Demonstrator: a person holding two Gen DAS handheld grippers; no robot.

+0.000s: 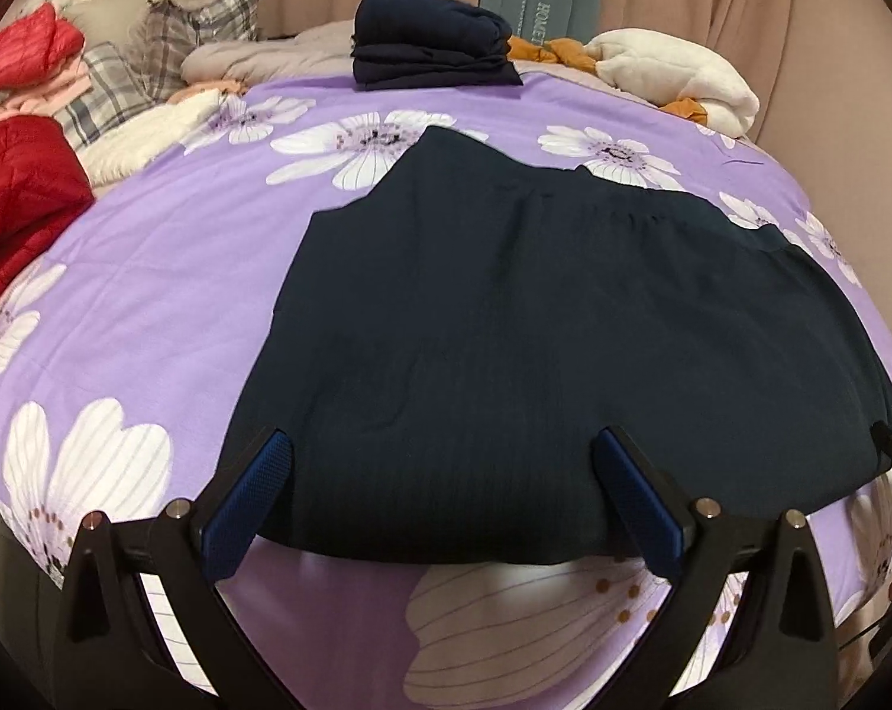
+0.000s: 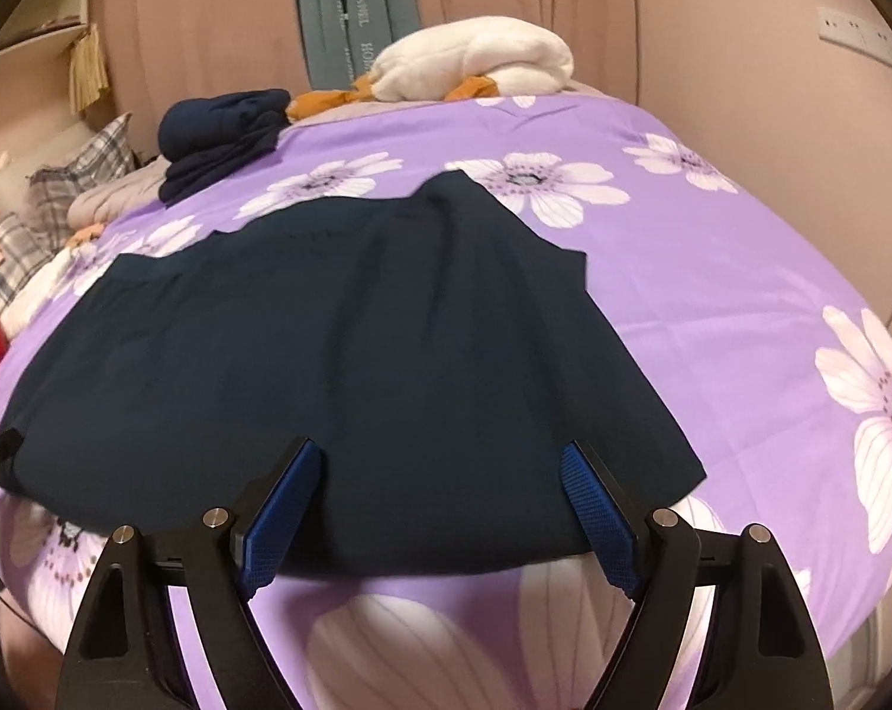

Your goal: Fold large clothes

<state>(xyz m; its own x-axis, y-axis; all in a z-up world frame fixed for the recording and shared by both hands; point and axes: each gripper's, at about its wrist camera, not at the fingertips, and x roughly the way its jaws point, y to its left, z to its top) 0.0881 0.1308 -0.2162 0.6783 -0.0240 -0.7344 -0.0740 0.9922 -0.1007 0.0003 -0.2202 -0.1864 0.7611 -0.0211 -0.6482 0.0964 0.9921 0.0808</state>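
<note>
**A:** What are your grippers doing?

**B:** My left gripper [image 1: 443, 449] is spread wide and pinching nothing, its tips over the near hem of the dark garment [image 1: 540, 343]. My right gripper [image 2: 443, 461] is the same: fingers apart, poised over that hem nearer the other corner.

**A:** How does the garment lie?

**B:** Flat on the purple flowered bedspread [image 1: 162, 248], running from me toward twelve o'clock. The near edge stretches across from nine to three; the far end narrows. From the left view, the left corner sits at about ten o'clock of the tips. From the right view, the right corner is at about three. Each hand is nearer its own corner, so I judge the coming fold turns on taking both corners and carrying them toward twelve.

**A:** Anything in the way?

**B:** Not on the path, I think. A folded navy pile [image 1: 431, 41] sits beyond the far end, a white fleece [image 1: 676, 74] at one o'clock, red jackets [image 1: 20, 201] at nine, all well apart.
</note>
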